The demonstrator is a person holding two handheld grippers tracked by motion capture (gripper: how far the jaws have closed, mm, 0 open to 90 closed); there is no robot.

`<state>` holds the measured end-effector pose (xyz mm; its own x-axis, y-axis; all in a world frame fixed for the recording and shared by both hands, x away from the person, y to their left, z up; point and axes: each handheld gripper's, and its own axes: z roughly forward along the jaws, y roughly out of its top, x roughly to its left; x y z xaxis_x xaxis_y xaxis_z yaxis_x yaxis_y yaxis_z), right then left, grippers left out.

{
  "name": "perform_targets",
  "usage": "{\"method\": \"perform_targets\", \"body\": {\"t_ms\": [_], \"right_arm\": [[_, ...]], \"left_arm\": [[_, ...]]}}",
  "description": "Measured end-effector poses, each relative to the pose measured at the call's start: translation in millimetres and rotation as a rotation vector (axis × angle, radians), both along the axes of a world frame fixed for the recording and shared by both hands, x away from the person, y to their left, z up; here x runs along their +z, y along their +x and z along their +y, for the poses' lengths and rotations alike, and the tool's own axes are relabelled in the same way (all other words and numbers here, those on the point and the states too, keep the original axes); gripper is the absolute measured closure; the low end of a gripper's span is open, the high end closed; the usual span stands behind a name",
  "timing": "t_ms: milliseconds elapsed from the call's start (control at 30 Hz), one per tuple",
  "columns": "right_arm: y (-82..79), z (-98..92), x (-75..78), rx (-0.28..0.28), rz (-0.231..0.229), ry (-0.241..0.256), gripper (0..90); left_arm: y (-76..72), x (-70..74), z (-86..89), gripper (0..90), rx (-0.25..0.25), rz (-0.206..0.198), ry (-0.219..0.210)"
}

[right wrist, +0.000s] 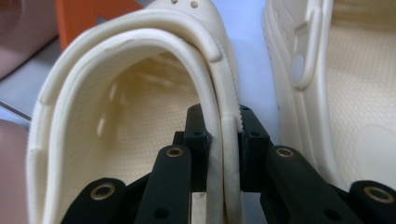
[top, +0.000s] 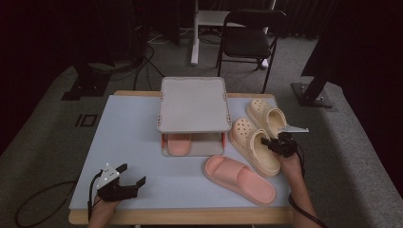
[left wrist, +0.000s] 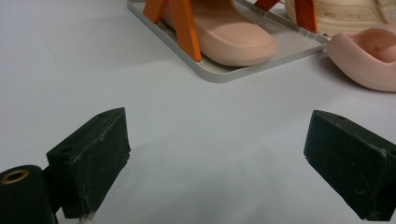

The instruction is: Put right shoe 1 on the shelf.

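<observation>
While clamped: right tool on clog rim

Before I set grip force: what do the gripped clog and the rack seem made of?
The clog looks like soft moulded foam, cream and matte: a pebbled footbed, moulded vent holes, and a thick wall pinched by the right gripper. The rack looks like rigid plastic, though painted metal is possible: flat matte grey shelves with thin rims on orange posts.

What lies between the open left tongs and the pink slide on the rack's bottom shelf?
Bare tabletop: in the left gripper view nothing sits between the left tongs and the pink slide on the rack.
</observation>
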<state>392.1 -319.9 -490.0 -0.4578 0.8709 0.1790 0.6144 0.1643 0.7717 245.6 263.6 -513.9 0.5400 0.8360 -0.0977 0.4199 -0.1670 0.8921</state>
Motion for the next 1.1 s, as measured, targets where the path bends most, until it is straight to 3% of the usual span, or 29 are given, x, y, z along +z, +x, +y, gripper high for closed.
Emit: {"method": "perform_targets", "body": {"t_ms": [267,500,633,1100], "right_arm": [[-4.1,1.8,14.2,-0.016,-0.02,0.005,77.8],[-6.4,0.6,30.8,-0.065,-0.016,0.007,77.8],[-9.7,-3.4,44.9,-0.086,-0.045,0.045,77.8],[-10.8,-7.3,86.5,-0.166,-0.108,0.073,77.8]], "left_arm": [[0.4,0.6,1.8,6.8,0.009,-0.007,0.001],[0.8,0.6,2.2,6.8,0.013,-0.008,0.002],[0.8,0.5,3.4,6.8,0.018,-0.006,-0.004],[0.5,-0.7,2.7,6.8,0.009,-0.003,0.002]]}}
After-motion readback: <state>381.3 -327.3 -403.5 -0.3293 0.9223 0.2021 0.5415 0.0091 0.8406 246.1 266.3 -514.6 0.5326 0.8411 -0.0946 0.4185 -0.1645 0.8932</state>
